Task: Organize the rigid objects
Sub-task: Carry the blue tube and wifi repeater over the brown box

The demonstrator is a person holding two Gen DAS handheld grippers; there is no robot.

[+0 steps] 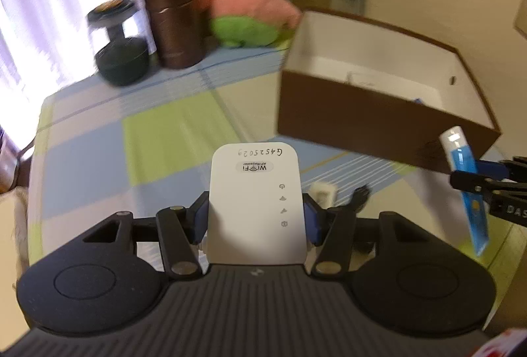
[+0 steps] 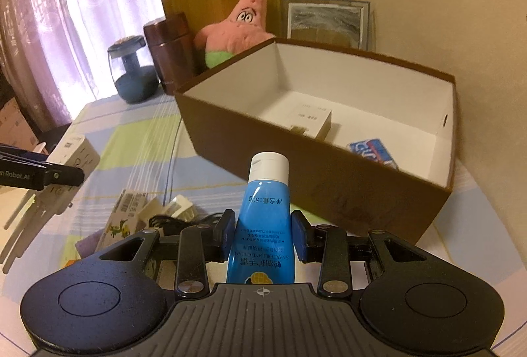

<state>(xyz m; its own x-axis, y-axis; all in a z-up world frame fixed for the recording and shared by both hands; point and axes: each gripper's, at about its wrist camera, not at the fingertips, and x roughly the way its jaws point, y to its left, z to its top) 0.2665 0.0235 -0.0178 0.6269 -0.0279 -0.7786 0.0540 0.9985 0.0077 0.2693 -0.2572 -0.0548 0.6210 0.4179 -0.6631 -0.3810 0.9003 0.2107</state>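
My left gripper (image 1: 255, 218) is shut on a white WiFi repeater (image 1: 255, 192) and holds it above the checked tablecloth, left of the brown cardboard box (image 1: 362, 123). It also shows in the right wrist view (image 2: 70, 156). My right gripper (image 2: 263, 230) is shut on a blue hand cream tube (image 2: 262, 218) with a white cap, just in front of the box (image 2: 329, 185). The tube also shows at the right of the left wrist view (image 1: 467, 185). Inside the box lie a small white carton (image 2: 311, 121) and a blue-red packet (image 2: 374, 151).
On the cloth in front lie a printed carton (image 2: 123, 215), a white plug adapter (image 2: 179, 207) and a black cable (image 2: 171, 220). At the back stand a dark lamp (image 2: 131, 73), a brown cylinder (image 2: 169, 50), a pink star plush (image 2: 237, 27) and a framed picture (image 2: 326, 21).
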